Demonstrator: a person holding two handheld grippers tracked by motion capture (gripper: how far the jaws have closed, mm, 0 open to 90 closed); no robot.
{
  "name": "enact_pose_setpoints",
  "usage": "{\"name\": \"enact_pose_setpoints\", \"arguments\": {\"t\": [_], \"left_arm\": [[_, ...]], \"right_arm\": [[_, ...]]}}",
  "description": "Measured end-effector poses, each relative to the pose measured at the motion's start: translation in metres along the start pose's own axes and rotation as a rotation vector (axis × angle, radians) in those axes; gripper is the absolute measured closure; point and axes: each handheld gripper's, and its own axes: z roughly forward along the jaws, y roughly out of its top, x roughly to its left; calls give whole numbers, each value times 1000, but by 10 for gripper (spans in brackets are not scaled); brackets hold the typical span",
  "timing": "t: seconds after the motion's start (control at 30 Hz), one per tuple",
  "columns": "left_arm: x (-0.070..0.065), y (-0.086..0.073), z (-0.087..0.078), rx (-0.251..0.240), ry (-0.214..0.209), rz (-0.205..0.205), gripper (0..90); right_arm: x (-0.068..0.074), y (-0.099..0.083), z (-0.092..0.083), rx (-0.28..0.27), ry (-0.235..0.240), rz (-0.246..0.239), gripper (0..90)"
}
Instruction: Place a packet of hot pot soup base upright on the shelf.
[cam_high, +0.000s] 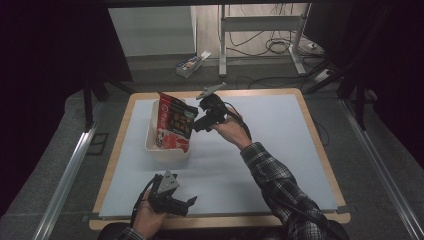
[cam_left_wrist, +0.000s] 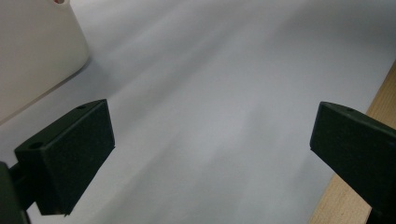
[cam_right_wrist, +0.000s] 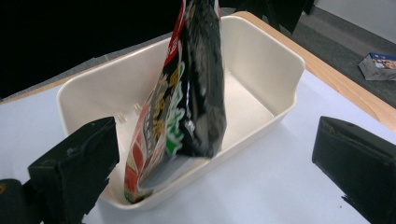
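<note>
Plaid sleeve (cam_high: 280, 190); black, seemingly grey-plated left gripper (cam_high: 181, 205).

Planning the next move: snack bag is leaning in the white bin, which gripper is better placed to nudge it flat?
Right. The right gripper is open beside the snack bag at the white bin; the left gripper is open at the table's near edge.

We held the left hand-held gripper (cam_high: 175, 200) low at the frame's bottom left, jaws wide apart. Our right forearm stretched toward the upper middle, its hand-held gripper (cam_high: 202, 120) standing open, gripping nothing.
</note>
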Motion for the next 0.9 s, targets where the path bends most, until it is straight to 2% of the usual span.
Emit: {"name": "enact_pose_setpoints", "arguments": {"t": [0.33,0.63,0.9], "left_arm": [[0,0,0,0,-2,1,0],[-1,0,1,-3,-12,-1,2],[-1,0,1,-8,-16,-5,4]], "right_arm": [[4,-10,-11,6,0,-15,5],[3,-28,-32,-1,-8,14,0],[3,-39,-50,-18,-29,8,0]]}}
